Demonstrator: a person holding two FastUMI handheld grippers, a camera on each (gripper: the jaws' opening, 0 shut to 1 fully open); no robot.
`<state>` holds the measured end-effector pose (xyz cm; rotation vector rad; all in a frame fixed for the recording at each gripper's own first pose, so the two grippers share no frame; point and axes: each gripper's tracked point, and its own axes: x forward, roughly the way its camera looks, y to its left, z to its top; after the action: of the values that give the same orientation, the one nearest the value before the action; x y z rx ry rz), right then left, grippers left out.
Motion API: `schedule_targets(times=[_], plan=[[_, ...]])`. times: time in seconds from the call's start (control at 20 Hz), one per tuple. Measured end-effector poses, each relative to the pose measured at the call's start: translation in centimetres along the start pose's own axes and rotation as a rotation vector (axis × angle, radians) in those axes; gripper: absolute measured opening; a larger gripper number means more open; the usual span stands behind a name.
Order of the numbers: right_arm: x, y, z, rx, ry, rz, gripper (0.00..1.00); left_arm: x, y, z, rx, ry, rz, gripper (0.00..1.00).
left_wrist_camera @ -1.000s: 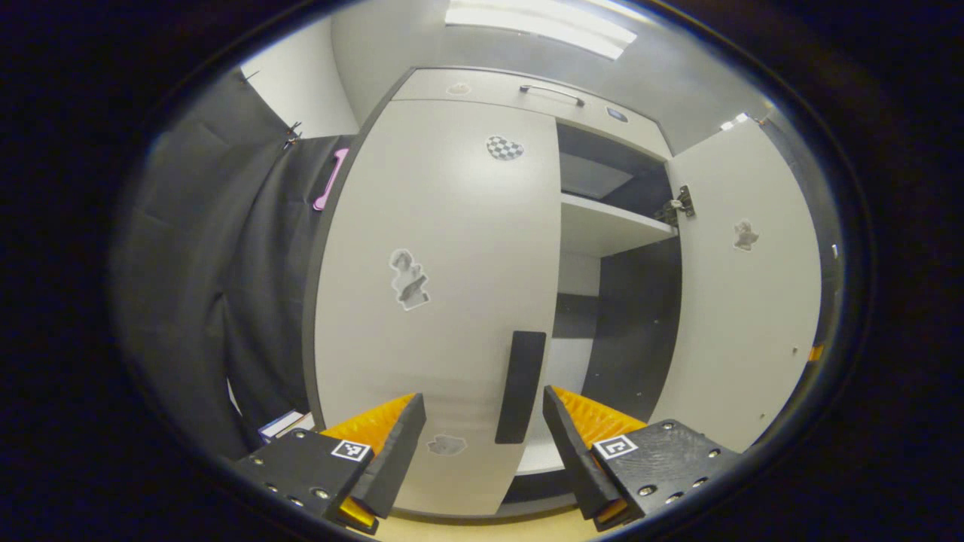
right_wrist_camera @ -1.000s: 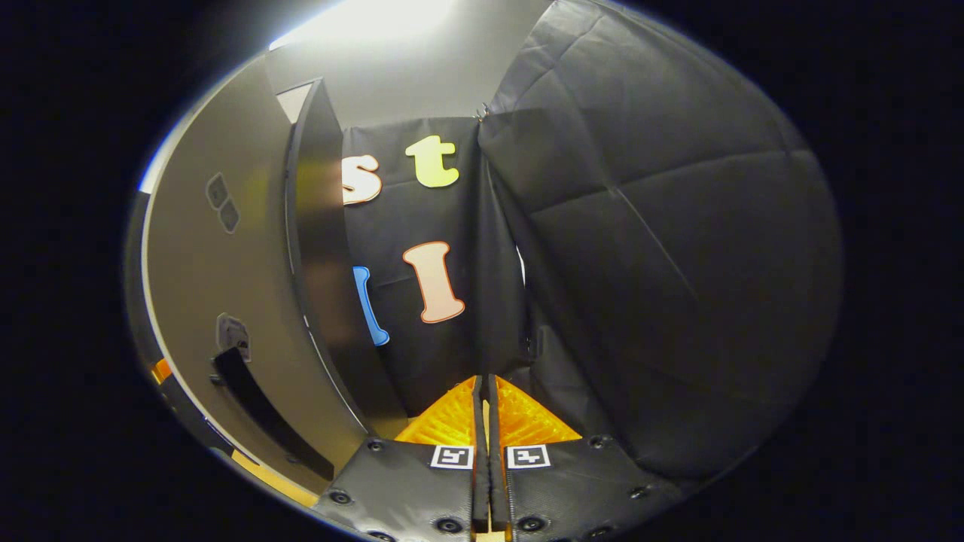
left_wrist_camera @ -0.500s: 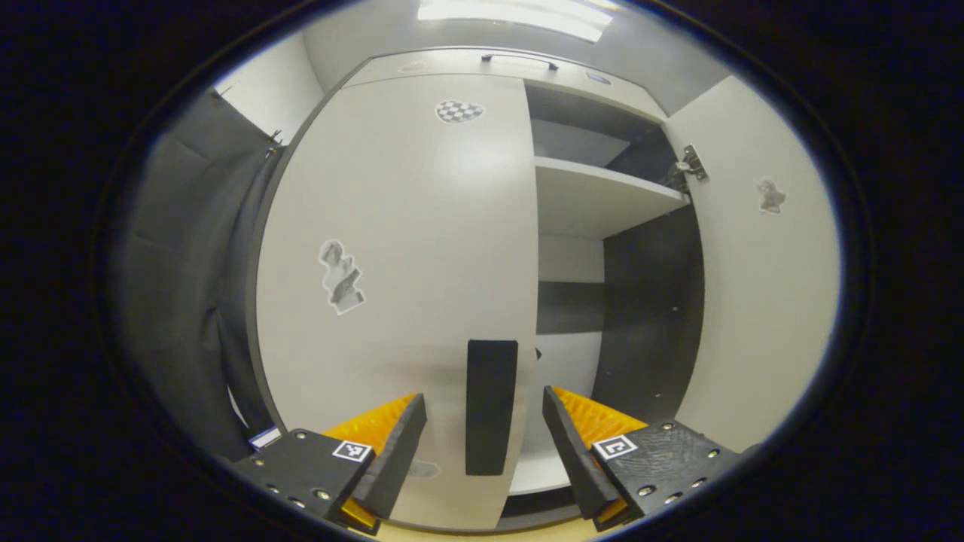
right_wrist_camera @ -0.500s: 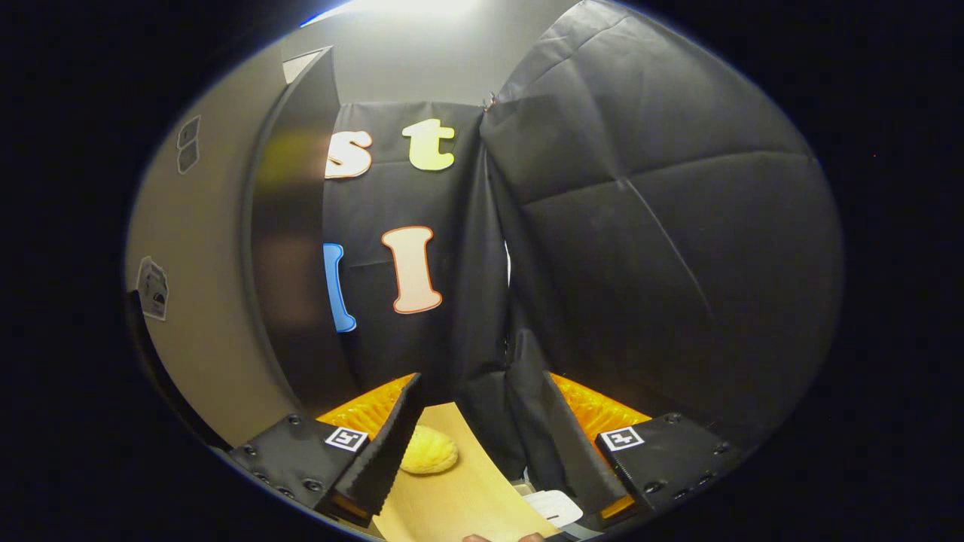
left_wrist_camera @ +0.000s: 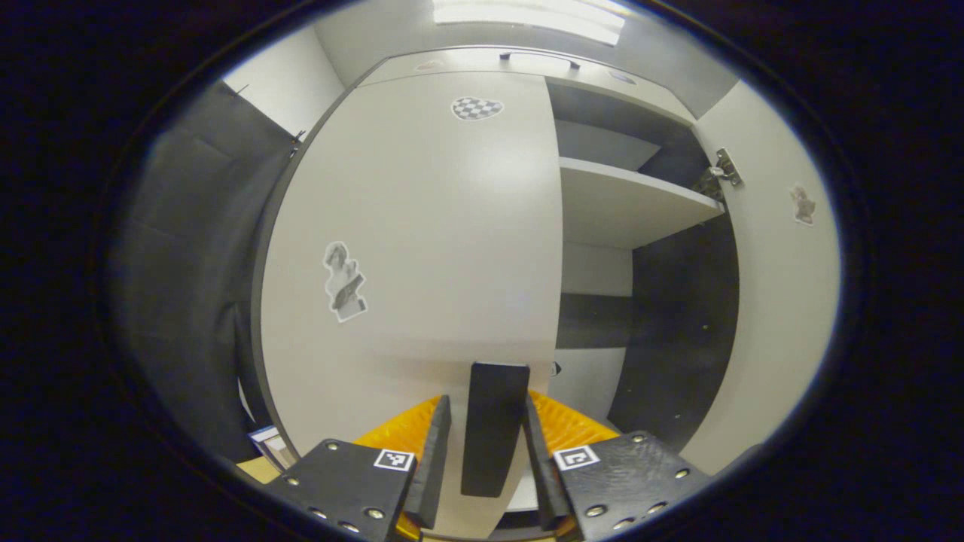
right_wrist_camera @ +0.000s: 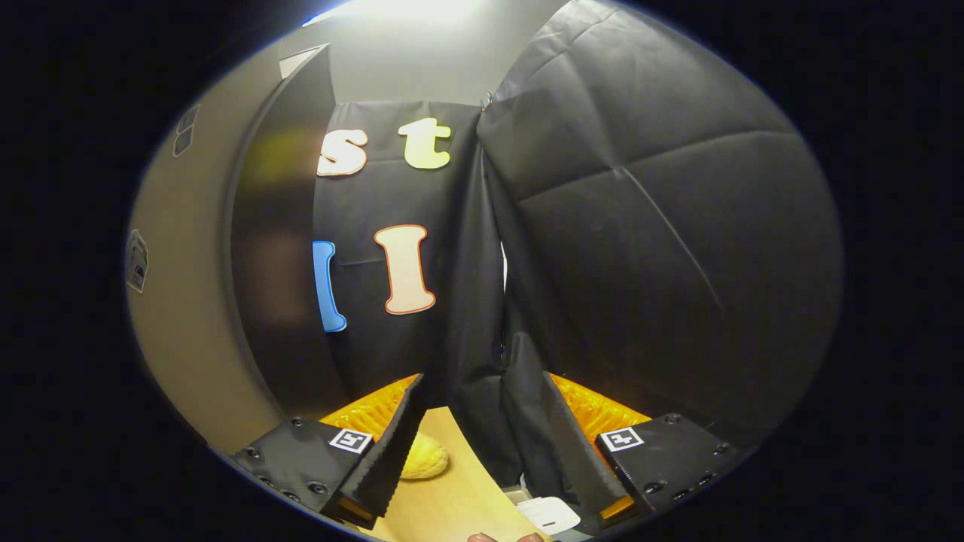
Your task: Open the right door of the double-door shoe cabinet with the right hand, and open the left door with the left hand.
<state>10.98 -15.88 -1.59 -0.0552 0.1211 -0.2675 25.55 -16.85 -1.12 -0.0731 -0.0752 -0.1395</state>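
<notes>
Pale grey panels make up the cabinet, seen in the left gripper view with its left door closed flat and its right door swung wide open at the right edge. Between them the inside shows: a light shelf above, dark side walls and a dark back below. A metal hinge sits at the top of the right door. The left door carries a black bar handle, upright, near its inner edge and low down. 3 stickers show on these doors: a chequered heart near the top of the left door, a cut-out grey figure at its middle left, and a small grey figure on the right door. None bears writing that can be read. A slim handle lies on the drawer front above.

The left gripper stands around the black handle, 1 finger on each side, narrowed close to it; whether the pads actually press on it I cannot tell. Each finger base bears a square black-and-white marker.

In the right gripper view the right gripper is spread wide with nothing between its fingers, well off the door, whose dark edge and pale face stand at the left. Below it lie a wooden surface, a yellow round thing and a small white object.
</notes>
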Motion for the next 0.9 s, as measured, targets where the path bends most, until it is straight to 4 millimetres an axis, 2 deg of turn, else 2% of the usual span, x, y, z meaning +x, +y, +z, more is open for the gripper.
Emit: schedule_targets(times=[0.05,0.1,0.15,0.25,0.3,0.35,0.4,0.5,0.55,0.6,0.65,0.9], plan=[[0.1,0.1,-0.1,0.001,0.001,0.003,0.93,-0.2,0.1,0.0,-0.001,-0.001,0.006,0.4],[0.2,0.2,-0.2,-0.002,0.005,0.01,0.92,-0.2,0.0,0.1,0.009,0.003,0.007,0.34],[0.3,0.4,-0.3,-0.007,0.009,0.016,0.92,-0.2,0.0,0.1,0.026,0.008,0.009,0.34],[0.4,0.6,-0.4,-0.017,0.018,0.03,0.92,-0.3,0.1,0.0,0.05,0.017,0.015,0.26],[0.3,0.7,-0.5,-0.019,0.019,0.034,0.85,-0.1,0.0,0.0,0.036,0.023,0.021,0.22],[0.3,0.7,-0.3,-0.02,0.013,0.032,0.85,0.0,-0.1,-0.1,0.04,0.028,0.022,0.23],[0.0,0.8,0.1,-0.016,-0.003,0.029,0.92,-0.2,-0.1,-0.2,0.052,0.029,0.023,0.13],[-0.5,1.4,0.7,0.003,-0.033,0.038,0.92,-0.2,0.0,-0.1,0.047,0.023,0.026,0.13],[-0.9,1.6,1.0,0.009,-0.045,0.043,0.85,0.0,-0.1,-0.1,0.035,0.015,0.018,0.06],[-1.2,1.4,1.0,0.01,-0.054,0.054,0.85,-0.3,-0.1,-0.2,0.028,0.018,0.014,0.05],[-1.5,1.6,1.1,0.01,-0.058,0.071,0.92,-0.5,0.0,-0.2,0.032,0.022,0.011,0.05],[-2.9,2.9,1.6,-0.005,-0.055,0.093,0.92,-1.3,0.1,0.0,0.011,0.022,-0.021,0.05]])
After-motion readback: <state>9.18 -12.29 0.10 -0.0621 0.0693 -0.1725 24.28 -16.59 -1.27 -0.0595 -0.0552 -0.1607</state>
